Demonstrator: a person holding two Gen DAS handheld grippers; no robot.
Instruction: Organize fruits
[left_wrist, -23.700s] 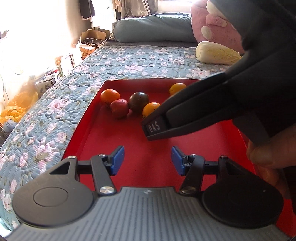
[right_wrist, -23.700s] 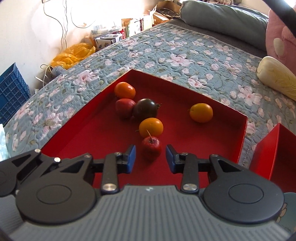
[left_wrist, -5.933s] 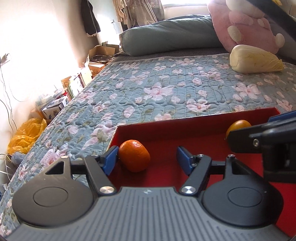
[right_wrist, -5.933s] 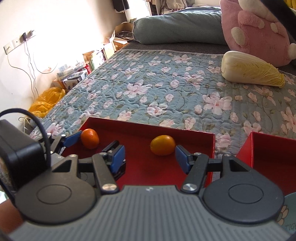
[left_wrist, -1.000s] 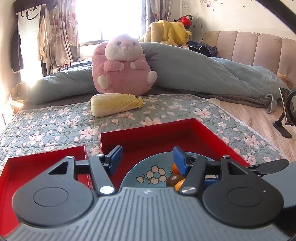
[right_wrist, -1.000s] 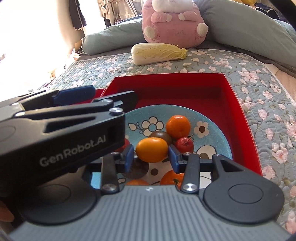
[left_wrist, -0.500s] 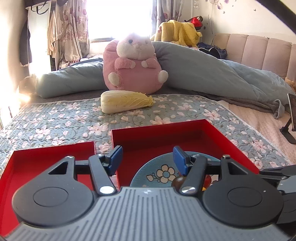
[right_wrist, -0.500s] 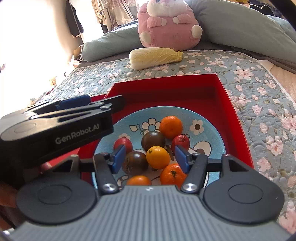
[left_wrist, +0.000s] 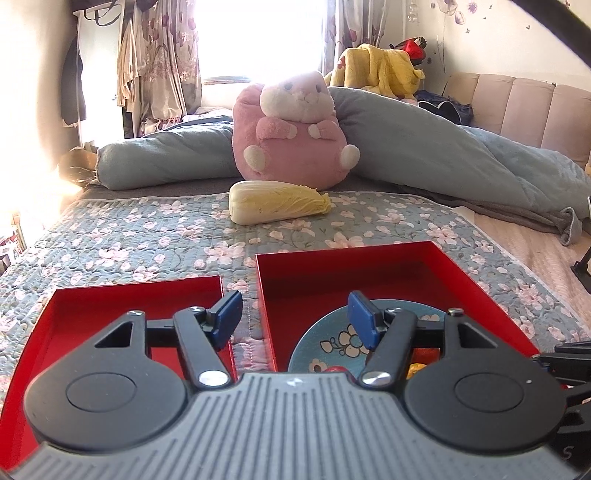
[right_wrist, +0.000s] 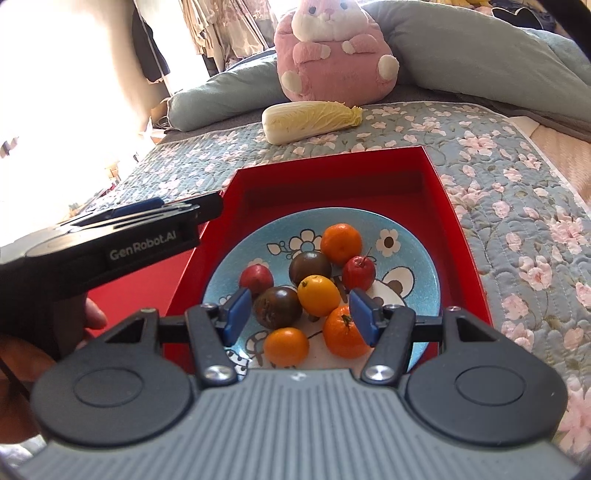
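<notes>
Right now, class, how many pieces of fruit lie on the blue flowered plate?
8, clustered mid-plate: orange ones, yellow, dark, red. More may hide behind the right gripper.

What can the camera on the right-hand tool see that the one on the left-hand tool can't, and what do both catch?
Only the right wrist view shows the pile of fruit: the yellow-orange fruit, two dark tomatoes and the others, plus the left gripper from the side. Only the left wrist view shows the second red tray, the yellow plush and the window. Both show the blue plate, its red tray, the cabbage, the pink plush and open jaws holding nothing.
</notes>
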